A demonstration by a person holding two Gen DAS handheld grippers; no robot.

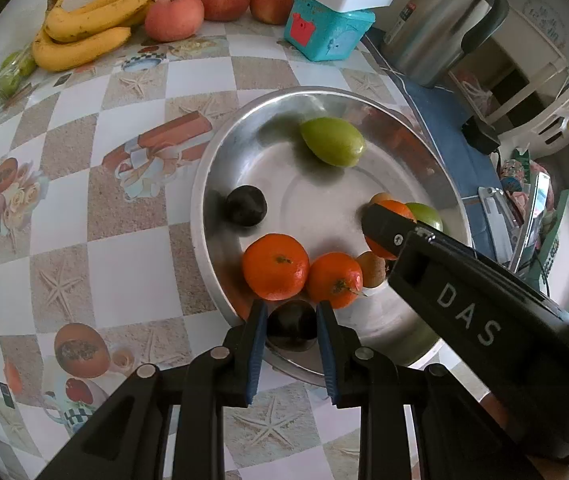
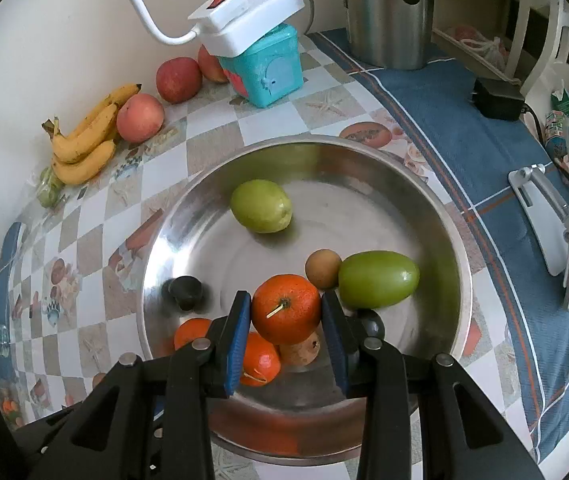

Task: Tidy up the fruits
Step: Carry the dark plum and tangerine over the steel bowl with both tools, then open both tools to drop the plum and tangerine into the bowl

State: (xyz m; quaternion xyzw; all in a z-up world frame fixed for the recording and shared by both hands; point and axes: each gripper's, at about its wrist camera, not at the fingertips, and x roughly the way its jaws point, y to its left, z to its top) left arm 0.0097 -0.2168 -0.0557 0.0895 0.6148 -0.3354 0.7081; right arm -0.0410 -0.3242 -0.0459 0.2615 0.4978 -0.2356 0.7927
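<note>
Left hand-held gripper (image 1: 290,330) clamps dark plum (image 1: 291,326) — right hand-held gripper (image 2: 286,316) grips orange (image 2: 286,308)

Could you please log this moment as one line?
left gripper: shut on dark plum | right gripper: shut on orange | both over steel bowl

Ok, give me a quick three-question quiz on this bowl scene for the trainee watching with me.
1. True or false: the left gripper is shut on a dark plum.
2. What sits between the right gripper's pads? A) a banana B) an orange C) a kiwi
3. How many apples lie outside the metal bowl?

Key: 1 true; 2 B; 3 three.
</note>
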